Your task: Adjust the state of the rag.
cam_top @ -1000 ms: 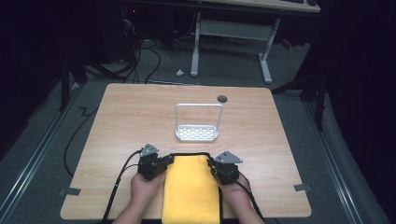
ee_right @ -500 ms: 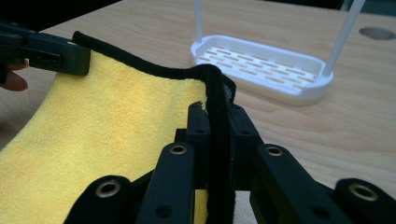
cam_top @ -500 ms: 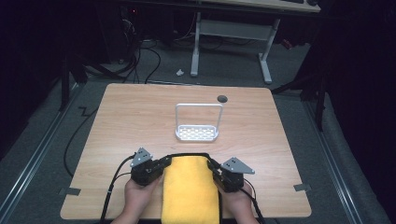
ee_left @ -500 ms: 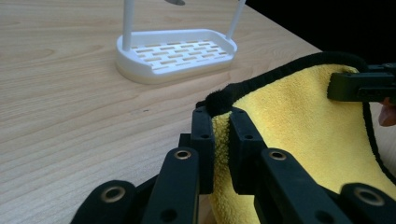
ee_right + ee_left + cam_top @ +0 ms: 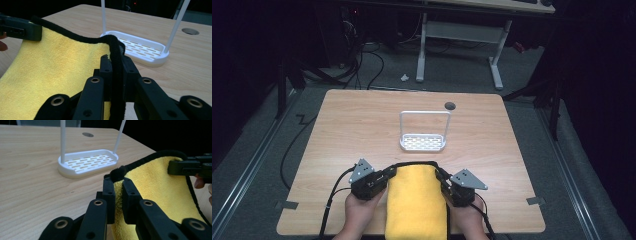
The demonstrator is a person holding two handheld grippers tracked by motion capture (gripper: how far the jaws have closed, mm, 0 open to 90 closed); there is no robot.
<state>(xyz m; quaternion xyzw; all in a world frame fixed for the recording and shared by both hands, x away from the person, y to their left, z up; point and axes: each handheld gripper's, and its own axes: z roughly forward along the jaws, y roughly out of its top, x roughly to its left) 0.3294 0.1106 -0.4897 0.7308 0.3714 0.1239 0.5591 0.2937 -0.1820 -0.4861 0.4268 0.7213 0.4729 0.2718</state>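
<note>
Wooden table (image 5: 352,125), white rack (image 5: 424,131) beyond: yellow towel (image 5: 416,200) held up.
Left gripper (image 5: 388,173) and right gripper (image 5: 443,177), each clenched on a black-edged corner, have lifted and drawn back; hanging on the rack likely follows.

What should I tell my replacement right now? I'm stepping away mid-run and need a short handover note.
Left gripper: shut on the yellow towel's left far corner.
Right gripper: shut on its right far corner, at the black edging.
Towel: stretched between both, trailing toward the person over the table's near edge.
White rack: upright mid-table, bare, beyond the towel.
Done: both corners gripped.
Left: probably hanging the towel over the rack's bar.
</note>
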